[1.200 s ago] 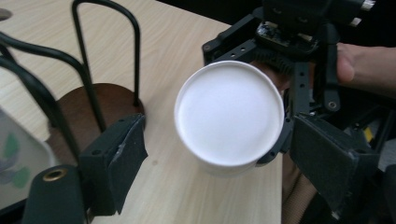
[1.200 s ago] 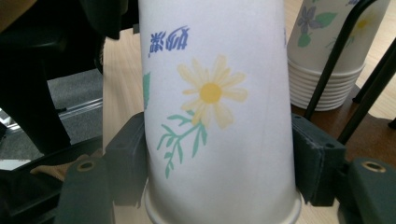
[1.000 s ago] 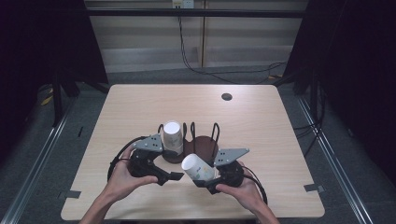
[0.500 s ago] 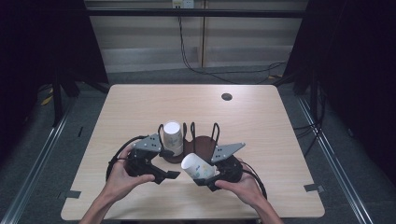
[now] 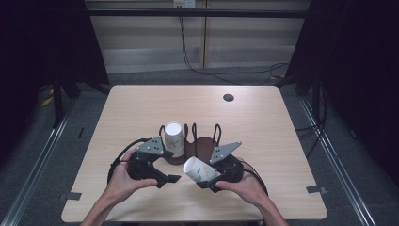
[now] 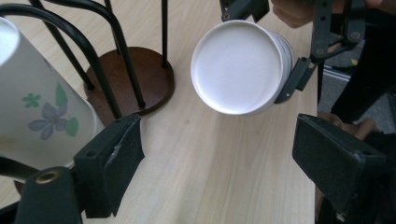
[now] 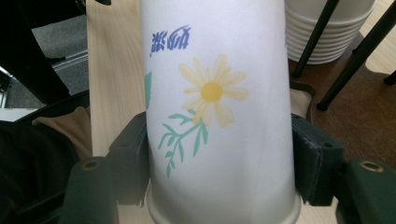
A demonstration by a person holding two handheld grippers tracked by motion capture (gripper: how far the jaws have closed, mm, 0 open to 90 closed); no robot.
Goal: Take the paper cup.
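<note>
Since a second ago both hands have eased slightly toward the near edge, the tilted paper cup travelling with the right gripper, while the cup rack stays put.

At the left, the left gripper [image 5: 171,178] rests low over the wooden table [image 5: 141,108], its jaws spread wide apart with nothing between them; the left gripper view shows bare tabletop in the gap. Just behind it stands the stack of paper cups [image 5: 173,139], upside down in the black wire cup rack [image 5: 197,141] on its round brown base [image 6: 140,79], printed with small purple and green flowers.

To the right, the right gripper [image 5: 207,176] is clamped on a single paper cup [image 7: 215,116], one pad pressing each side of its wall. That cup is white with a yellow daisy, green stems and blue lettering, and lies tilted with its flat white bottom facing the left gripper, held above the table near the front of the rack.
</note>
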